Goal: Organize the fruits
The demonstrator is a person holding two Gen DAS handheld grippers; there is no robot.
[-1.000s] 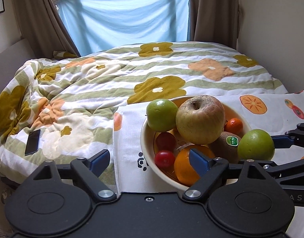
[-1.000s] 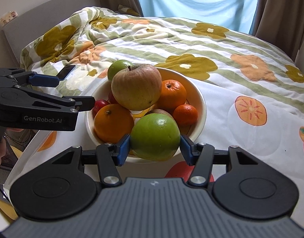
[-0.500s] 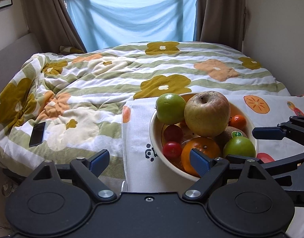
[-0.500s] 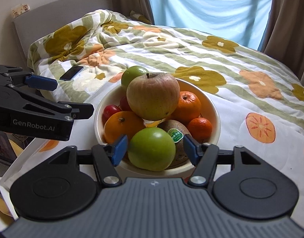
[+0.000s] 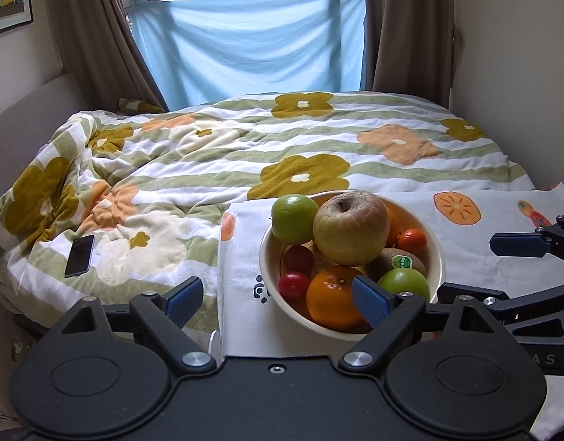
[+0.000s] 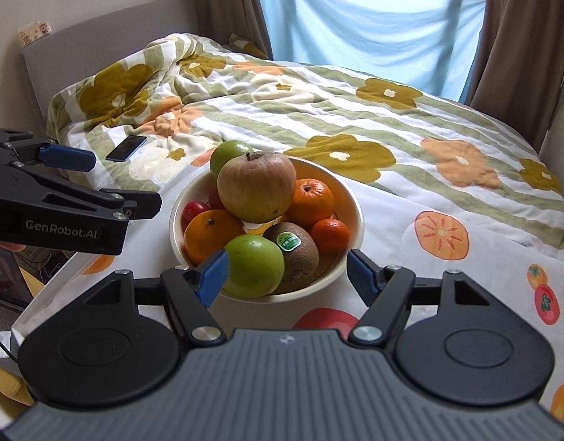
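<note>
- The cream bowl (image 6: 355,217) sits at centre frame in the right wrist view, resting on a white cloth (image 6: 399,220) printed with fruit, which is spread over the near end of the bed.
- A large yellow-brown apple (image 6: 256,187) tops the pile; a green apple (image 6: 228,152) lies behind it at the bowl's far rim.
- At the near rim lie a second green apple (image 6: 254,264), a stickered kiwi (image 6: 296,253) touching it on the right, and an orange (image 6: 210,233) on the left.
- Two mandarins (image 6: 313,198) sit right of the big apple; two small red fruits (image 6: 193,209), perhaps cherry tomatoes, lie on the left side.
- The right gripper (image 6: 285,275) fills the bottom of the frame with its jaws opening; the near green apple shows between the blue pads (image 6: 212,275), but neither pad presses on it.
- The left gripper (image 5: 278,299), at the bottom of its own view, stands wide apart and empty, its right pad in front of the bowl's near rim.
- A flowered, striped quilt (image 5: 208,161) covers the bed beyond; a dark phone (image 5: 79,255) lies on it at left.
- A blue sheet (image 5: 245,44) hangs over the window between brown curtains (image 5: 94,29).
</note>
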